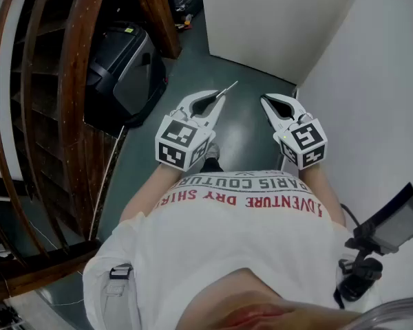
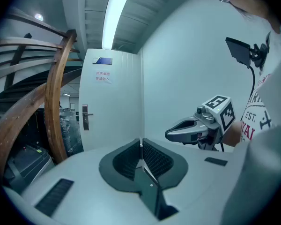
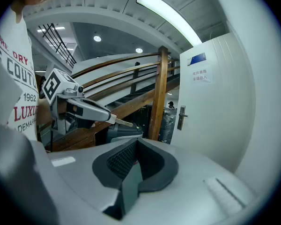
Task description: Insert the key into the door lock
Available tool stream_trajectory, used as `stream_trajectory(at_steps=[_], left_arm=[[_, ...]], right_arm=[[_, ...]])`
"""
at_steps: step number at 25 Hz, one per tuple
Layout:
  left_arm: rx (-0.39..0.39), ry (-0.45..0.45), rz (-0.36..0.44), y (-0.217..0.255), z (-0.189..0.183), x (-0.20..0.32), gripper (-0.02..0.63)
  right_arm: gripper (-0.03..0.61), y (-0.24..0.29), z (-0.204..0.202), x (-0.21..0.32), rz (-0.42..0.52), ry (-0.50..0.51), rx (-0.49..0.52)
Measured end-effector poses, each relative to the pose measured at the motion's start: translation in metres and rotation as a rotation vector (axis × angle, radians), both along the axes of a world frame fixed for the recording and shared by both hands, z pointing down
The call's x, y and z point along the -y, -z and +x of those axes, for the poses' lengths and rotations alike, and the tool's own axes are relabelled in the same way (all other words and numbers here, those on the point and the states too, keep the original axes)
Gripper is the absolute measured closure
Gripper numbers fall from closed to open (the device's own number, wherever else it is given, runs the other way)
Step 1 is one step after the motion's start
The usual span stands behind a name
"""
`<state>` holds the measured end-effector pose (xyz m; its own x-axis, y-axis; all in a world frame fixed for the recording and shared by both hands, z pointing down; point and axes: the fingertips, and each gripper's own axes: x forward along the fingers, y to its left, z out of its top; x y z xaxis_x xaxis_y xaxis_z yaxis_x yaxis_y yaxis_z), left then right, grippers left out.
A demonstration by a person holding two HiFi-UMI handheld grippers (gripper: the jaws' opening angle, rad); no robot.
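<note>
My left gripper (image 1: 217,102) is shut on a small silver key (image 1: 228,88), whose blade sticks out past the fingertips toward the door. In the left gripper view the key (image 2: 141,146) shows edge-on between the closed jaws. Ahead stands the white door (image 2: 113,102), closed, with its metal handle and lock plate (image 2: 85,117) on its left side, well apart from the key. My right gripper (image 1: 265,100) is level beside the left, shut with nothing in it. From the right gripper view I see the key (image 3: 123,123) in the left gripper (image 3: 110,118) and the door handle (image 3: 181,117).
A curved wooden stair railing (image 1: 76,81) runs along the left, with a black machine (image 1: 120,67) on the floor beside it. A white wall (image 1: 372,115) closes the right side. A paper notice (image 2: 103,76) hangs on the door. The floor strip (image 1: 241,136) leads to the door (image 1: 261,19).
</note>
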<state>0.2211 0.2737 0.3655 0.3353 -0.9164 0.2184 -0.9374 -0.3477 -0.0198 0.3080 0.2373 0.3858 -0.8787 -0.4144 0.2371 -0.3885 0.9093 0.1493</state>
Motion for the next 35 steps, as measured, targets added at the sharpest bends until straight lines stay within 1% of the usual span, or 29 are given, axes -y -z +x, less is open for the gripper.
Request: stream_trajectory(at_steps=[9, 19, 24, 30, 33, 35], left_arm=[[-0.006, 0.004, -0.011, -0.003, -0.001, -0.005, 0.591], [-0.006, -0.005, -0.011, 0.003, 0.004, -0.008, 0.591], [0.001, -0.005, -0.015, 0.003, -0.005, 0.001, 0.591], [-0.015, -0.013, -0.030, -0.014, -0.032, 0.037, 0.591], [-0.026, -0.011, -0.038, -0.021, -0.052, 0.070, 0.591], [-0.036, -0.006, -0.046, -0.021, -0.075, 0.102, 0.591]], right_arm=[[0.577, -0.004, 0.000, -0.006, -0.007, 0.000, -0.005], [0.575, 0.001, 0.001, -0.009, -0.025, 0.014, 0.029], [0.577, -0.003, -0.010, -0.001, -0.033, 0.022, 0.035], [0.577, -0.019, -0.037, 0.030, -0.047, 0.019, 0.021], [0.575, -0.027, -0.057, 0.063, -0.056, 0.017, 0.009], [0.575, -0.026, -0.077, 0.096, -0.063, 0.016, -0.001]])
